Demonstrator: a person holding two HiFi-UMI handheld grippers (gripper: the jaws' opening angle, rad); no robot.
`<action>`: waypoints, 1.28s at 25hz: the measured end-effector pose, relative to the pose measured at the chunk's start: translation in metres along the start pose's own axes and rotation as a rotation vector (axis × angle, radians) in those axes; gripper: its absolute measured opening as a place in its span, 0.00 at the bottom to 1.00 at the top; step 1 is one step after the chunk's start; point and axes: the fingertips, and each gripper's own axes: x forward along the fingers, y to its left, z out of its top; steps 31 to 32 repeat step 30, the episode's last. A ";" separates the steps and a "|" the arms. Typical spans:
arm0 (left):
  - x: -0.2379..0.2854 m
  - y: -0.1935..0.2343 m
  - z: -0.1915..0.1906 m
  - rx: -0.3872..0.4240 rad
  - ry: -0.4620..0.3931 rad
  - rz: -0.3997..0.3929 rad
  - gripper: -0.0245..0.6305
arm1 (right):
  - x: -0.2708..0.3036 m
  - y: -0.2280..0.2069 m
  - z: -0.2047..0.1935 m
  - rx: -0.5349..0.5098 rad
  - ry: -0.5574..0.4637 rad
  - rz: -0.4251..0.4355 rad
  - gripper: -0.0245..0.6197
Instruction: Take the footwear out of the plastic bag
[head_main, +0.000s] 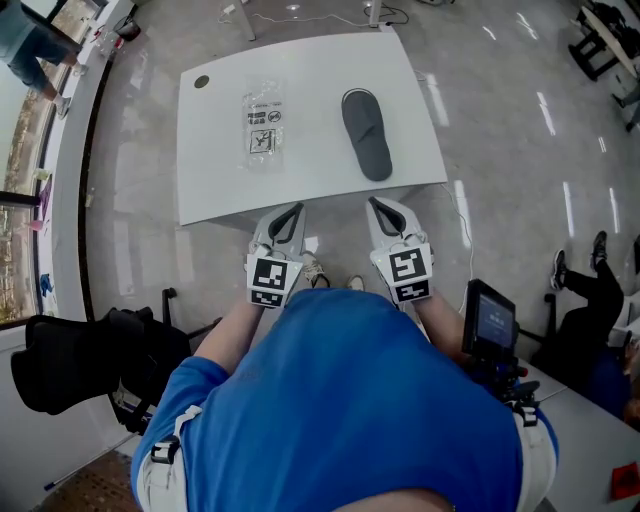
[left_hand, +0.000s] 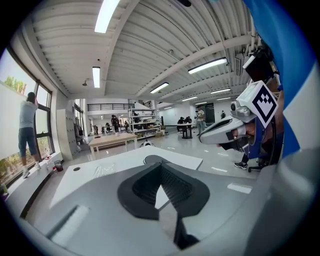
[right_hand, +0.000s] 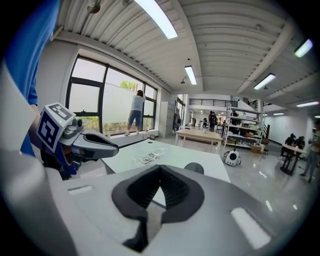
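Note:
A dark grey slipper (head_main: 366, 133) lies bare on the white table (head_main: 220, 180), right of centre. The clear plastic bag (head_main: 264, 127) with printed labels lies flat to its left, apart from it. Both grippers hang off the table's near edge, close to my body. My left gripper (head_main: 293, 210) is shut and holds nothing. My right gripper (head_main: 375, 204) is likewise shut and empty. In the left gripper view the closed jaws (left_hand: 161, 167) point at the slipper (left_hand: 152, 159) and bag (left_hand: 105, 171). In the right gripper view the closed jaws (right_hand: 160, 170) face the slipper (right_hand: 194, 168) and bag (right_hand: 147, 159).
A small dark round cap (head_main: 201, 82) sits in the table's far left corner. A black chair with a dark bag (head_main: 60, 360) stands at my left. A screen on a stand (head_main: 490, 325) is at my right, and a seated person's legs (head_main: 590, 280) lie farther right.

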 end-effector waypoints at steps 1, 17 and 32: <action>-0.002 -0.003 -0.001 -0.001 0.001 0.005 0.05 | -0.002 0.001 -0.003 0.009 0.002 0.003 0.04; -0.007 -0.017 0.014 0.021 -0.015 0.022 0.05 | -0.016 -0.003 -0.002 0.016 -0.005 0.008 0.04; -0.001 -0.003 0.018 0.021 -0.031 0.032 0.05 | 0.002 -0.007 0.005 -0.002 -0.012 0.010 0.04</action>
